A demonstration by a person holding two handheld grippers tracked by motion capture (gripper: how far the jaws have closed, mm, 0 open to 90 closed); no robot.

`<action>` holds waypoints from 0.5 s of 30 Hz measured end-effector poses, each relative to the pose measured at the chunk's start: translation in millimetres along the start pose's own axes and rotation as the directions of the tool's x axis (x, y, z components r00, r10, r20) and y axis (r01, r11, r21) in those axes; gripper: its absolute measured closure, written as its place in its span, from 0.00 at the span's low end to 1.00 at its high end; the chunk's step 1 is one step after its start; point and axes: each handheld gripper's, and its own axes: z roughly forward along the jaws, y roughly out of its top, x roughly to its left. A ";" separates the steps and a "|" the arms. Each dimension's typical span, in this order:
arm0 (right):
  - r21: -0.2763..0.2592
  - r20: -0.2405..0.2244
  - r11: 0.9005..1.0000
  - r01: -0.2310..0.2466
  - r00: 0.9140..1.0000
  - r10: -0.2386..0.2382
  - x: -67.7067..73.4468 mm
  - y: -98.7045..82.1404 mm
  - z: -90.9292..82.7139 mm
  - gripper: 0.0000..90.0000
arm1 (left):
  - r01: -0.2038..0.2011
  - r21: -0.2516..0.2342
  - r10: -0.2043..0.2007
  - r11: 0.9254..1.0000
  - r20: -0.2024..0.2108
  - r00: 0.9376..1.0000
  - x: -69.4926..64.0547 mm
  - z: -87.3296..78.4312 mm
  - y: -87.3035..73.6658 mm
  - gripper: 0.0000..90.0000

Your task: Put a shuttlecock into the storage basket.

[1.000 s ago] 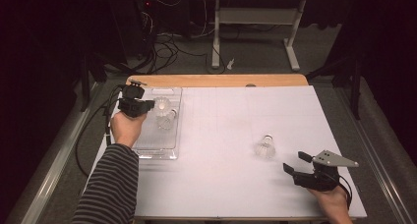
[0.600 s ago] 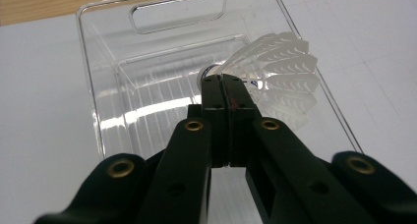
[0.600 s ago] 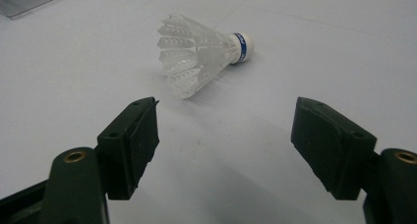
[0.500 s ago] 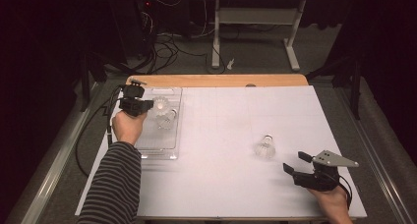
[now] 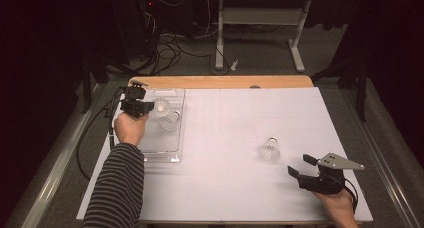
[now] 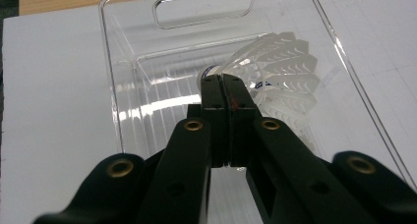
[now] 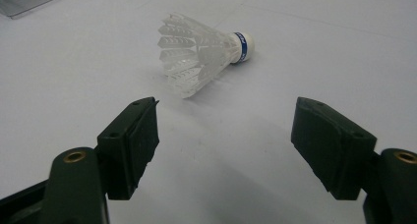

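Shuttlecock (image 6: 275,74) hangs pinched in the left gripper (image 6: 223,84) over the clear tray (image 6: 113,86) at the worktop's far-left corner; its thin hold could slip. Right gripper (image 7: 223,135) gapes wide near another shuttlecock (image 7: 199,52), which could roll if nudged.

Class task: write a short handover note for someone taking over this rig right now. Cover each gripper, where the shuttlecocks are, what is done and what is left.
Left gripper: shut, over the clear tray, a shuttlecock lying in the tray just past its tips.
Right gripper: open, short of the shuttlecock on the white mat, not touching it.
Done: shuttlecocks in the tray.
Left: probably pick up the mat one and tray it.
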 end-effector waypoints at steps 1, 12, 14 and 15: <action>0.000 0.000 1.000 0.000 1.000 0.000 0.0 0.0 0.0 0.30 | -0.002 0.001 0.002 1.000 -0.002 1.000 0.2 0.5 -0.1 0.99; 0.002 -0.001 1.000 -0.001 1.000 0.001 -0.1 -0.1 0.1 0.30 | -0.002 -0.004 0.002 1.000 -0.028 1.000 4.1 4.9 -0.1 0.99; 0.003 -0.001 1.000 0.000 1.000 0.000 -0.2 0.0 0.4 0.30 | -0.004 -0.004 0.004 1.000 -0.029 1.000 4.4 5.2 -0.5 0.99; 0.002 -0.001 1.000 0.000 1.000 0.000 -0.1 0.0 0.3 0.30 | -0.005 -0.004 0.005 1.000 -0.030 1.000 4.4 5.5 -0.7 0.99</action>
